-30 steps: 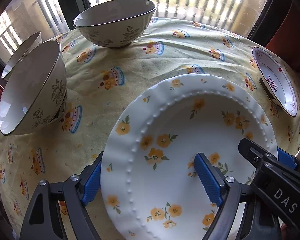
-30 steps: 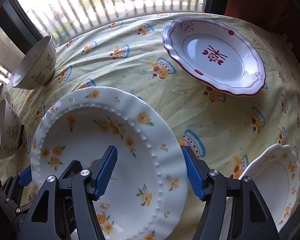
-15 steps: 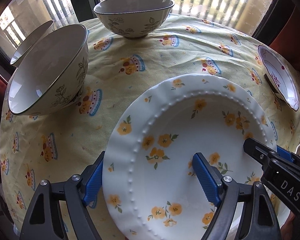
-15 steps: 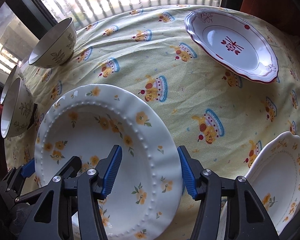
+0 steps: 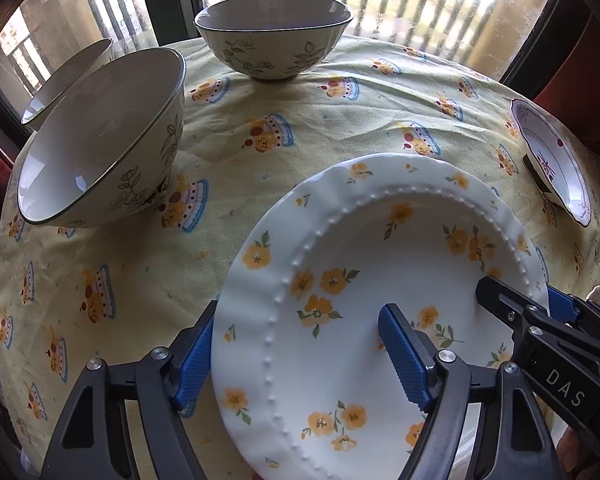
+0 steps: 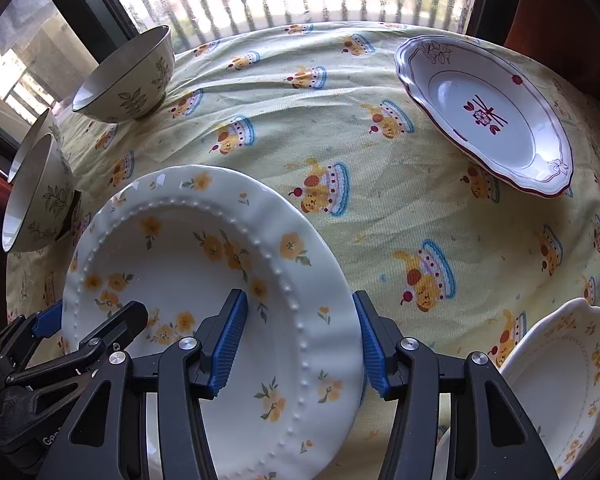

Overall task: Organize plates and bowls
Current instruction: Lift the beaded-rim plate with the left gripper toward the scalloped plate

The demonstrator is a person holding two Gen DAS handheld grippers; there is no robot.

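While both tongs straddle its edges, the white plate (image 5: 364, 280) with yellow flowers sits near on the yellow tablecloth (image 5: 300, 128). Left gripper (image 5: 296, 356) is closing and right gripper (image 6: 300, 336) is opening, pads not pressing. Bowls (image 5: 100, 140) stand left, by the window (image 5: 400, 0). Only the right view shows another flowered plate (image 6: 560, 380).

Your table's yellow cake-print cloth (image 6: 380, 208) carries bowls (image 6: 128, 76) at ten o'clock, the red-trimmed plate (image 6: 488, 116) at two, another floral plate (image 6: 560, 380) at four.

Three plates (image 6: 204, 280), three bowls (image 5: 100, 140)
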